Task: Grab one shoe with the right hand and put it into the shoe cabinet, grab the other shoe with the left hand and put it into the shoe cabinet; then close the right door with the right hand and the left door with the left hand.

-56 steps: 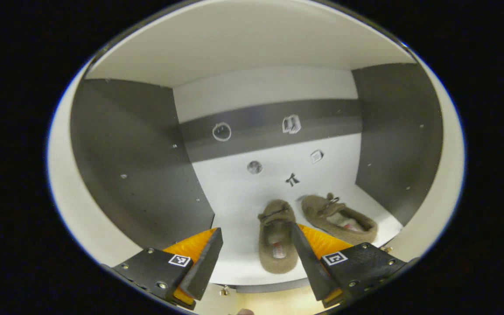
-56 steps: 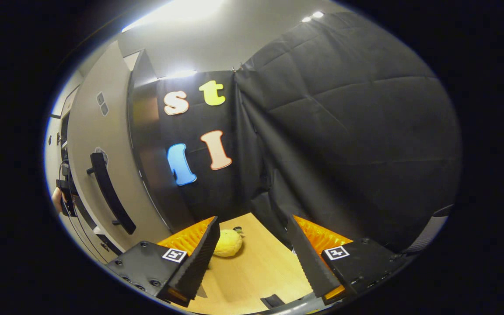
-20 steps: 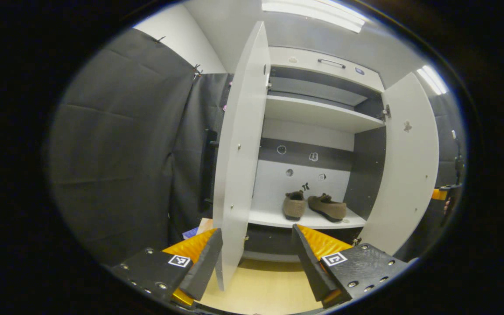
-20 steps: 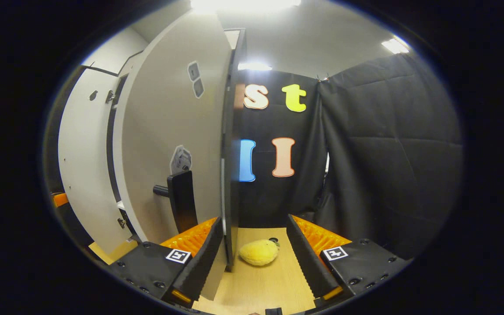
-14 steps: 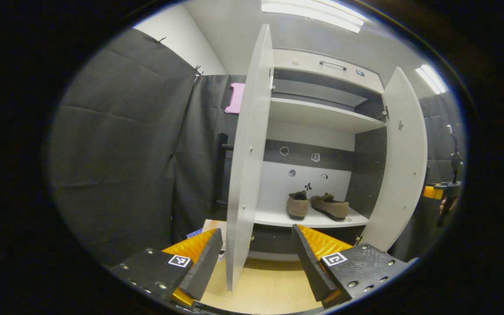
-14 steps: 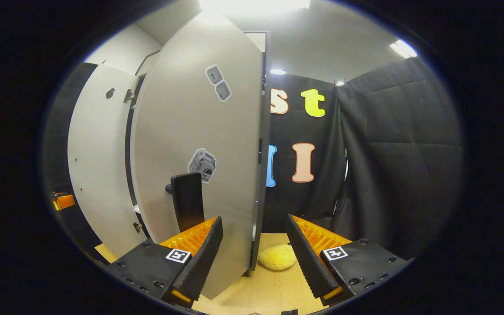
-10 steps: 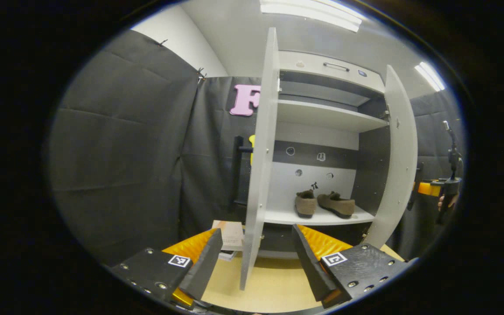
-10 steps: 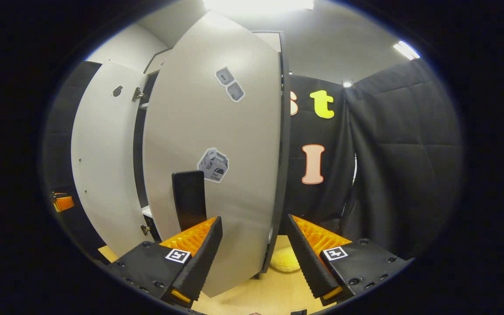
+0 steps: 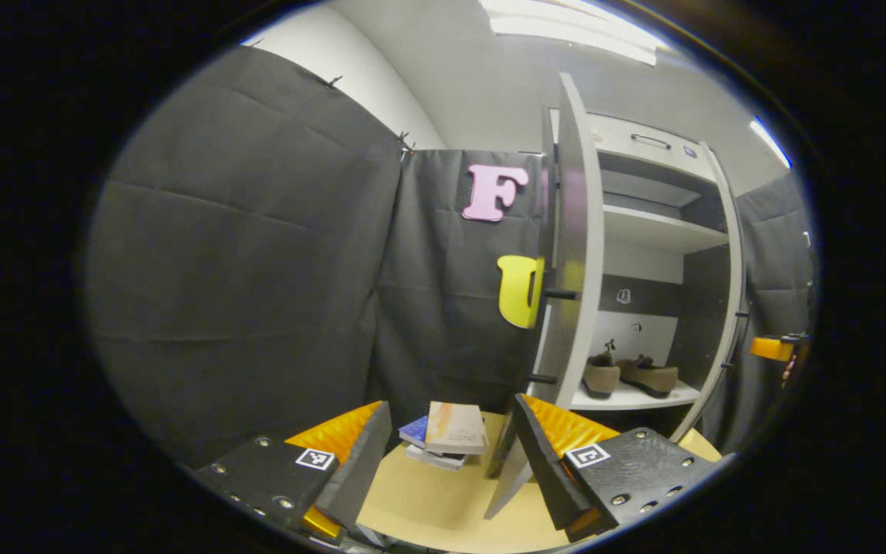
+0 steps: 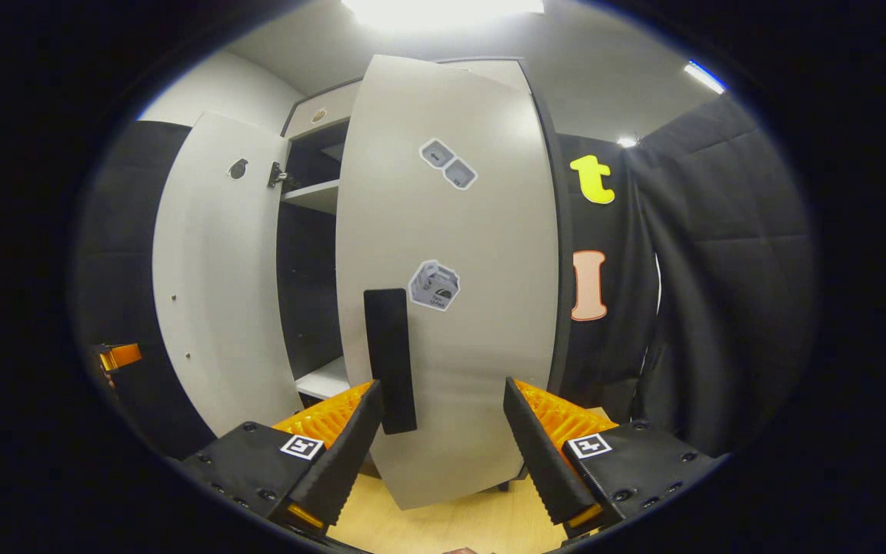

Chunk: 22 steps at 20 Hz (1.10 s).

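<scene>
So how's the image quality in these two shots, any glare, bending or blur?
Left gripper view: the fisheye bows the left door into a curve; the shoes are small but sharp. Right gripper view: a ceiling light blows out white at the top, and the right door bulges. No blur in either.

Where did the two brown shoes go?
In the left gripper view, the two brown shoes sit side by side on the lower white shelf inside the shoe cabinet, at the right of the picture, just past the open left door.
</scene>
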Motion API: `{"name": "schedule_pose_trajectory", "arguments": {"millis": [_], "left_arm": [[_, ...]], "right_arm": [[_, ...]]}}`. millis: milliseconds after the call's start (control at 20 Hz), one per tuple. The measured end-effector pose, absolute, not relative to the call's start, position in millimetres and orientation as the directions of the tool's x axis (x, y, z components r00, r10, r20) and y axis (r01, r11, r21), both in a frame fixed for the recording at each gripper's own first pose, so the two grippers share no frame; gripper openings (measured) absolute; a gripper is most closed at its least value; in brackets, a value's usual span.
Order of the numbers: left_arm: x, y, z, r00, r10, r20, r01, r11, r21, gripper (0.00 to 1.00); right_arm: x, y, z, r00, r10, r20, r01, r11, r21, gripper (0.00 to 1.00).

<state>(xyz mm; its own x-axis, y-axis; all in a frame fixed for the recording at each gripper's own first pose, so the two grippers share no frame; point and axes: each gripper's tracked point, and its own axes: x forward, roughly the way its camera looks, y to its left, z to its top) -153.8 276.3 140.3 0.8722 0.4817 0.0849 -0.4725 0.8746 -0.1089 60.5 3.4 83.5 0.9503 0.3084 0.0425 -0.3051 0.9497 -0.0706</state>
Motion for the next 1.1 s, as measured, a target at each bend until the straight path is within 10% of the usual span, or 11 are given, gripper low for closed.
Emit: {"name": "schedule_pose_trajectory", "arguments": {"millis": [600, 650, 1100], "left_arm": [[-66.7, 332.9, 162.2, 0.930, 0.340, 0.139, -0.309, 0.928, -0.206, 0.84], [-58.3, 332.5, 160.1, 0.936, 0.324, 0.138, -0.289, 0.931, -0.224, 1.00], [-12.3, 313.1, 196.5, 0.961, 0.211, 0.181, -0.190, 0.974, -0.125, 0.99]], "right_arm": [[35.6, 3.9, 73.3, 0.962, 0.273, 0.017, -0.272, 0.962, -0.038, 0.99], [34.4, 2.0, 73.6, 0.963, 0.270, 0.016, -0.270, 0.963, -0.024, 0.99], [26.2, -18.8, 71.2, 0.977, 0.209, 0.038, -0.212, 0.974, 0.084, 0.98]]}}
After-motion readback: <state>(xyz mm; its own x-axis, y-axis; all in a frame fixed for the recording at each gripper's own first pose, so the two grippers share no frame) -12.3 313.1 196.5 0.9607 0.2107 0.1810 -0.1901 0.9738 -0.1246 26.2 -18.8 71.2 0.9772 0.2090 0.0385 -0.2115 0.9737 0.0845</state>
